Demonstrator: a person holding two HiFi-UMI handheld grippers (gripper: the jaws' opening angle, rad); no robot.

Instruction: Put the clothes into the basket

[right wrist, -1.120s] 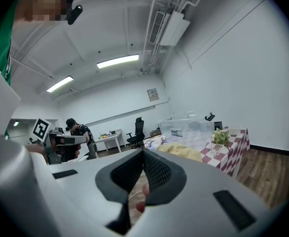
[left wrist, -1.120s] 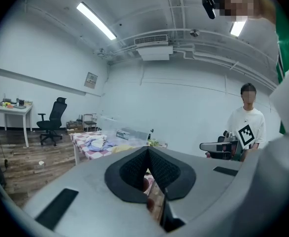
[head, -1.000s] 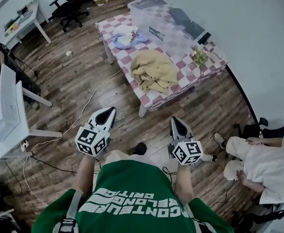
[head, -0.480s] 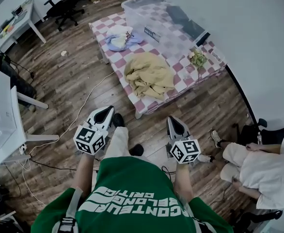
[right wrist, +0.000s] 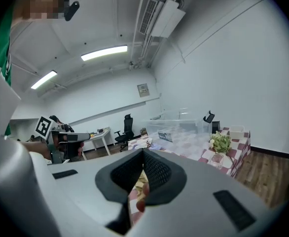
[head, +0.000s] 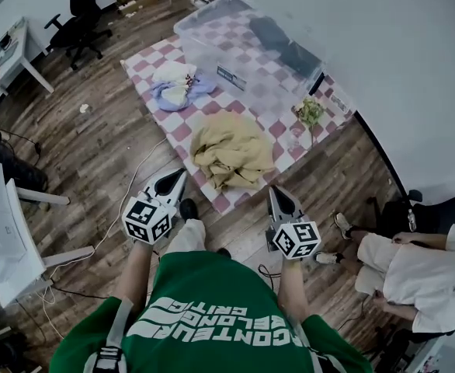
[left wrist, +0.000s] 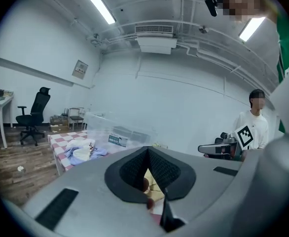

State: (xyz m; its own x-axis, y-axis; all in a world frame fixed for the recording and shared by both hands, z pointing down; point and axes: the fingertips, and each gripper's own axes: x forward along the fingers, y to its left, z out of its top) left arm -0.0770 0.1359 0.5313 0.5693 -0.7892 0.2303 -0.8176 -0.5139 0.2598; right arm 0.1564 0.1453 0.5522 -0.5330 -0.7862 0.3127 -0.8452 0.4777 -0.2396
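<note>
L hand-held gripper (head: 176,177), R hand-held gripper (head: 277,193) closed, empty. Yellow garment (head: 231,152) at table (head: 146,64) edge; clear bin (head: 243,41) behind; seated person (head: 422,266) R.

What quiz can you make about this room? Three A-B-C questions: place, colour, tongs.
1. In the head view, which side of the yellow garment is the little plant? A right B left C underneath
2. What colour is the shirt at the bottom of the head view? A red B green C black
3. How are the left tongs and right tongs? A wide open B gripping something C shut, empty
Answers: 1 A, the plant stands right of it; 2 B, it is plainly green; 3 C, both close together on nothing.
</note>
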